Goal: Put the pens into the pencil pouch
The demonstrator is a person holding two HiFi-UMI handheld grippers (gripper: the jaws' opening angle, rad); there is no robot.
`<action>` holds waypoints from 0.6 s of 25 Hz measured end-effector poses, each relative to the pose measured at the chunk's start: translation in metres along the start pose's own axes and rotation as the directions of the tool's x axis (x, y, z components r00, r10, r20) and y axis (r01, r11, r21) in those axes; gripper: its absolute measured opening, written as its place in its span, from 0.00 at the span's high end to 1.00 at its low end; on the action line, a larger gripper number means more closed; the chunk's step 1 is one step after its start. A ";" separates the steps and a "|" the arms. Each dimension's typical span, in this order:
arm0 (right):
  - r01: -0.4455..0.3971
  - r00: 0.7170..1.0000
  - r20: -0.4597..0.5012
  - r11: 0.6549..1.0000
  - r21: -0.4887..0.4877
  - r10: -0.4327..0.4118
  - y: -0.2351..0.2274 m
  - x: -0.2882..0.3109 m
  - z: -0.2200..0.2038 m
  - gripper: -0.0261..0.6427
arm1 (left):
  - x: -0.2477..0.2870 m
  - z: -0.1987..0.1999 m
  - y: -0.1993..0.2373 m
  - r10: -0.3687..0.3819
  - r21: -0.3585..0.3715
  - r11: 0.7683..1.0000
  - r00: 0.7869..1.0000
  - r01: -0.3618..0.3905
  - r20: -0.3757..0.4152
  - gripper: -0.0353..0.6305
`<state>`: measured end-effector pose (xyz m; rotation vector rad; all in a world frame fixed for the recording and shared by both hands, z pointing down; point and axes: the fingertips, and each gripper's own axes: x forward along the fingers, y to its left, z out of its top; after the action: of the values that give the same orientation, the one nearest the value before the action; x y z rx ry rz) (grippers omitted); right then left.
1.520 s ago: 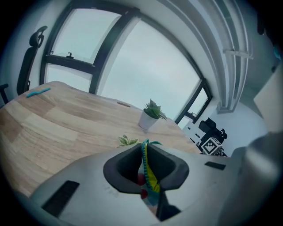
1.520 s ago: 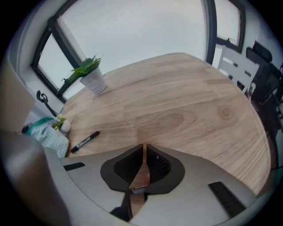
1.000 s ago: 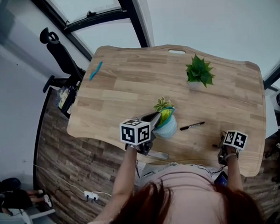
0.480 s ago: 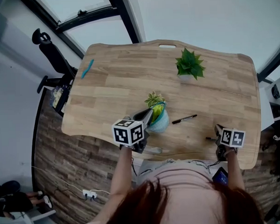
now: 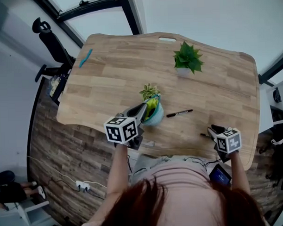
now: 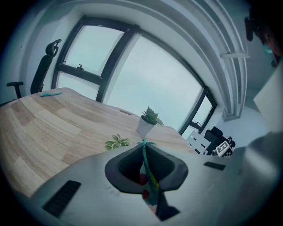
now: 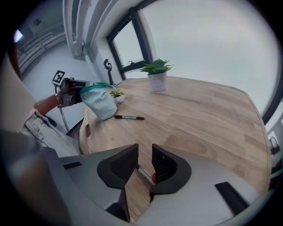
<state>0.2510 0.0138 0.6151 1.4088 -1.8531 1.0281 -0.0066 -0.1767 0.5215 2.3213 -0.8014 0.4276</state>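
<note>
My left gripper (image 5: 138,116) is shut on the teal rim (image 6: 143,154) of the pale checked pencil pouch (image 5: 152,112) and holds it upright near the table's front edge; its jaws have just been closing tighter on the rim. A black pen (image 5: 179,113) lies on the wood just right of the pouch. At the front right, my right gripper (image 5: 211,131) points down at a second pen (image 7: 143,171). That pen lies on the table between the jaws, which have just been opening and no longer press on it. The pouch (image 7: 99,102) also shows in the right gripper view.
A potted green plant (image 5: 187,58) stands at the far right of the wooden table (image 5: 117,74). A small leafy plant (image 5: 150,91) sits right behind the pouch, and a teal object (image 5: 85,57) lies at the far left corner. An office chair (image 5: 51,39) stands beyond the table's left end.
The right gripper has rolled, so its marker cube now faces another way, and has lifted slightly over the pen. The left gripper still holds the pouch in the same spot.
</note>
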 end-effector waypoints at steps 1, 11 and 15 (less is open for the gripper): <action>-0.021 1.000 -0.016 0.999 -0.039 0.021 0.003 0.001 -0.002 0.83 | 0.000 -0.001 -0.001 0.003 -0.005 1.000 1.000 -0.003 0.002 0.92; -0.207 0.966 -0.220 0.923 -0.325 0.140 0.025 0.018 -0.037 0.72 | 0.004 -0.005 -0.007 0.015 -0.030 0.999 1.000 -0.014 0.006 0.92; -0.216 0.951 -0.296 0.883 -0.416 0.093 0.024 0.031 -0.051 0.72 | 0.003 -0.005 -0.008 0.024 -0.031 0.999 1.000 -0.023 0.009 0.92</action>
<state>0.2192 0.0448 0.6622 0.8185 -1.8655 0.7550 0.0000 -0.1701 0.5231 2.2888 -0.8349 0.4118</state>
